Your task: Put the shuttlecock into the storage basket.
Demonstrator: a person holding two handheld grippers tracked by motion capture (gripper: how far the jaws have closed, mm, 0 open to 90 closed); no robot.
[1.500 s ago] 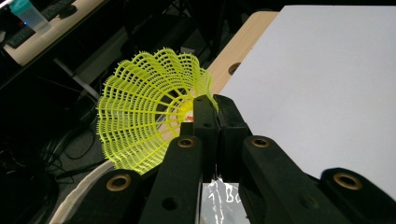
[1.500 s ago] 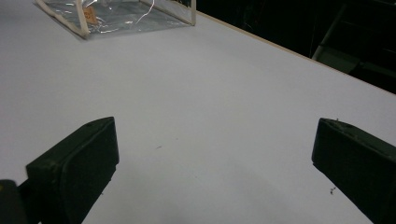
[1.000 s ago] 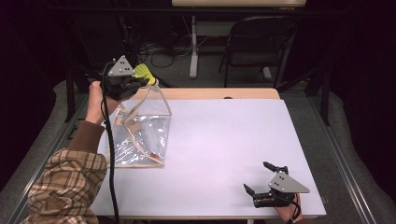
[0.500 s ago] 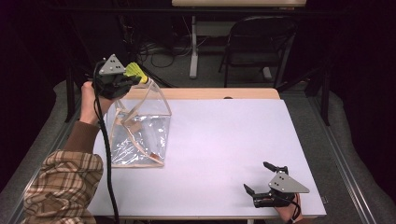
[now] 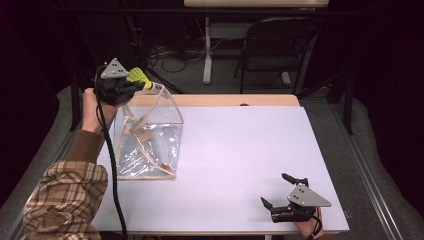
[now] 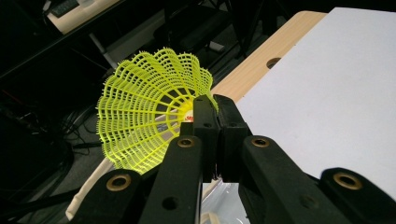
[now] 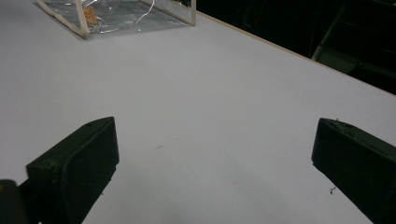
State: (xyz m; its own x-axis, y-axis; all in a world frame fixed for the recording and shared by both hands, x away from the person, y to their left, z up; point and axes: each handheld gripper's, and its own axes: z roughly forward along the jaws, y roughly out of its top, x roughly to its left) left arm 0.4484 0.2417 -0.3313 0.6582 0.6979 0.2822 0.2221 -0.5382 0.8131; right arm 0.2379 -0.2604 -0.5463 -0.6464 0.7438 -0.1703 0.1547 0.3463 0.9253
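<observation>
A white table (image 5: 240, 165) takes up most of the high view, with a strip of bare wood along its far edge. On its left part lies a clear plastic bag (image 5: 150, 145) with pale trim, its top corner lifted off the surface toward the far left. A person's left arm in a checked sleeve (image 5: 65, 200) comes up along the table's left side.

The left gripper (image 5: 132, 85) is held above the far left corner of the table, just beside the raised top of the bag. Its jaws are clenched on a yellow shuttlecock (image 6: 149, 107), pinching it near the base of the net skirt, which fans out to the left in the left gripper view.

The right gripper (image 5: 277, 192) rests low at the near right corner of the table, well apart from the bag, its jaws spread wide with nothing between them.
</observation>
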